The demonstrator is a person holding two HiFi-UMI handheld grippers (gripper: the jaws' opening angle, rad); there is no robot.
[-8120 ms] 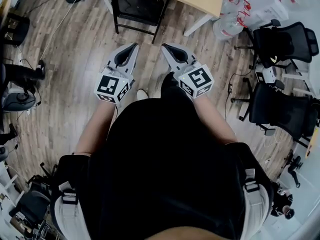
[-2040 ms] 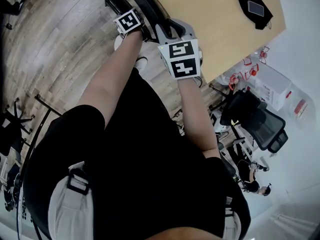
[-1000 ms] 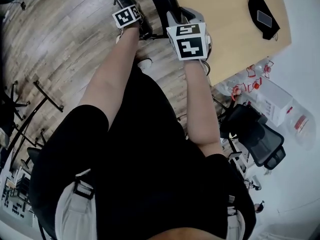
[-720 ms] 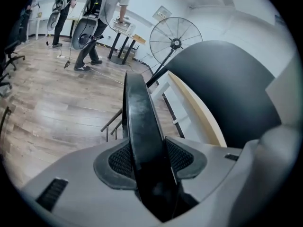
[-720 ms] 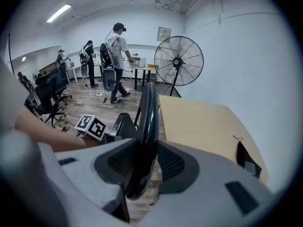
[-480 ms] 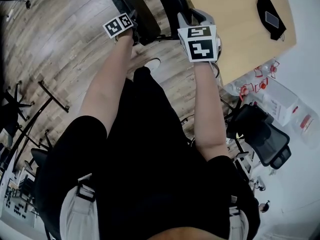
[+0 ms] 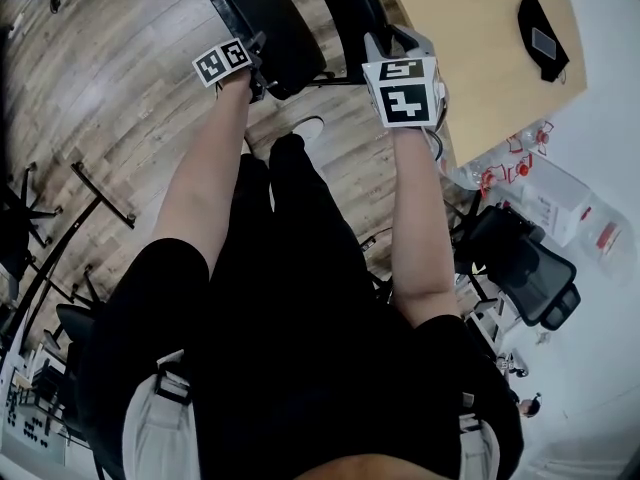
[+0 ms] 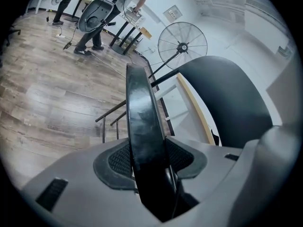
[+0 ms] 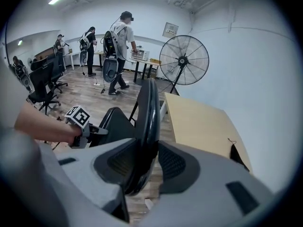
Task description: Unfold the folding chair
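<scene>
Folding chair (image 8: 140,122) within left gripper (image 8: 147,151) jaws

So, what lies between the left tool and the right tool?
The folding chair: in the head view the left tool clamps its seat, the right tool its backrest.
</scene>
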